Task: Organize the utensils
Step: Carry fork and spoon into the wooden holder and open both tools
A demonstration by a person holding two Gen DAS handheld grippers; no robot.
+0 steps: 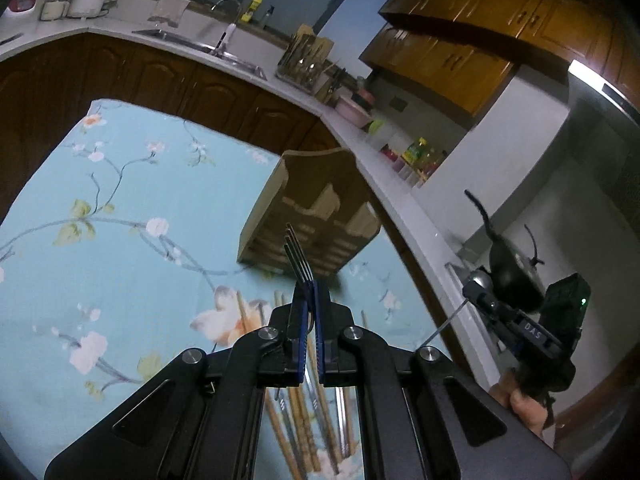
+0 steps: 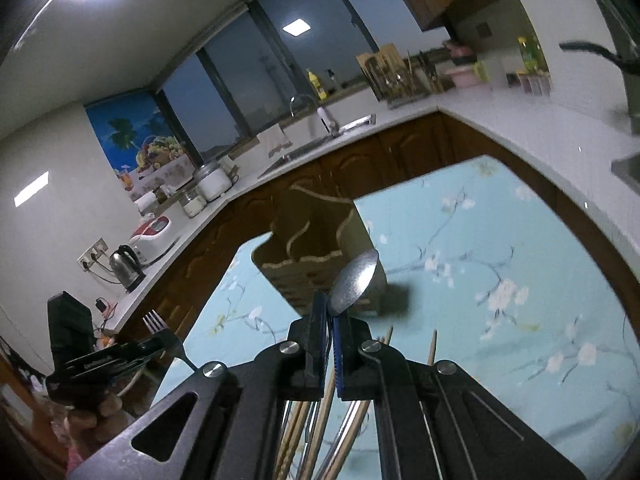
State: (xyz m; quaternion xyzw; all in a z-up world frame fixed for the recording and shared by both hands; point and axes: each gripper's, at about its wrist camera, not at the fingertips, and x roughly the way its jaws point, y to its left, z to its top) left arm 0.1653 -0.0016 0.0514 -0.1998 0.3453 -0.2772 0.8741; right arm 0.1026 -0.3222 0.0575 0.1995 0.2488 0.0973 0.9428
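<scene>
While both tongs hang above the flowered tabletop, the relation that matters is how each held utensil lines up with the wooden utensil holder ahead of it. Seen from the left wrist, the left tongs are clenched on a fork, gripped edge-on with its tines pointing up and away toward the holder, which stands just beyond the tips at the centre of the frame. The fork's long axis runs along the fingers, so its free end already aims at the stepped compartments. Seen from the right wrist, the right tongs are clenched on a spoon by the neck, bowl outward and tilted toward the upper right, with the same holder directly behind it, slightly to the left of the bowl.

Neither utensil touches the holder; both sit short of it. I cannot say which tongs are nearer, since the holder stands just past the tips in both views.

Several chopsticks and other metal utensils lie on the tabletop beneath the tongs, at the bottom of both frames, not yet sorted. My judgement is that the next move calls for tipping each utensil handle-down over a compartment, which means rotating the wrist considerably.
</scene>
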